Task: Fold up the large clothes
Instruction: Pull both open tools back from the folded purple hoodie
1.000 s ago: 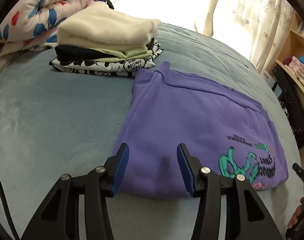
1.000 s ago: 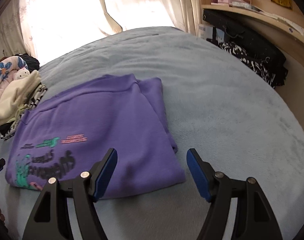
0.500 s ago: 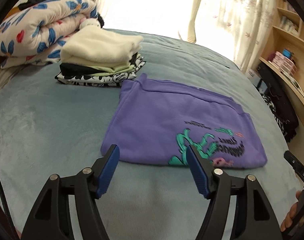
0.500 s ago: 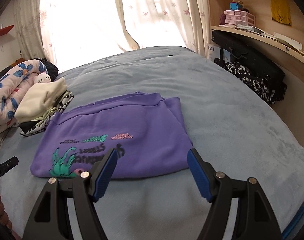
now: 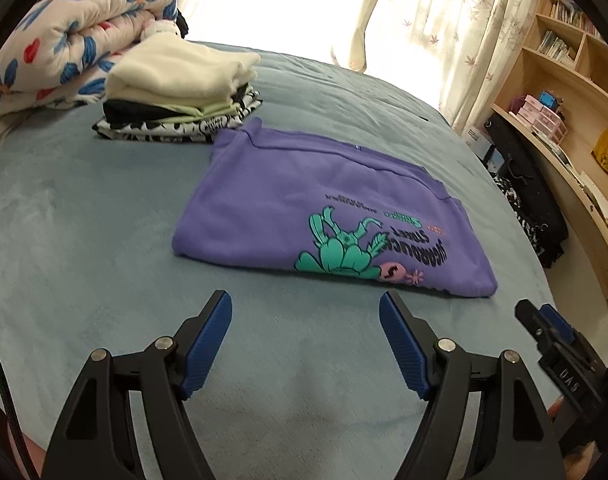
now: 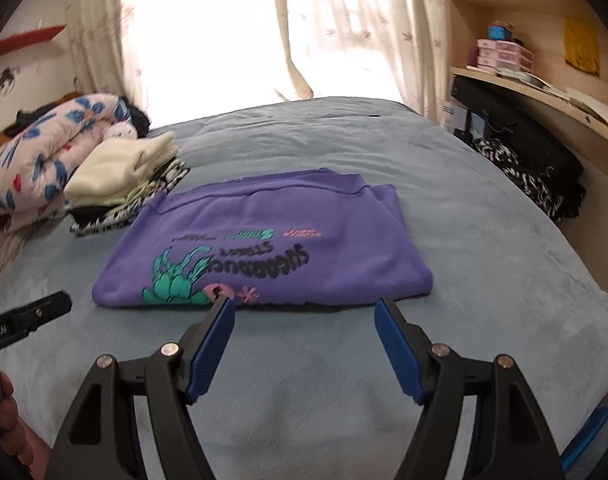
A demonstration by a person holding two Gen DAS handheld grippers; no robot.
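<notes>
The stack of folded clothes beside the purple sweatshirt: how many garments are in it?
4 visible: a cream garment on top, a light green one under it, a black one beneath, and a black-and-white printed one at the bottom. More may be hidden between layers.

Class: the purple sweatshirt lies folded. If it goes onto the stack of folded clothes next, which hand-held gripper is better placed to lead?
Probably the left hand-held gripper: it faces the purple sweatshirt's end nearest the stack of folded clothes. The right hand-held gripper faces the far end. Both are open and empty.
</notes>
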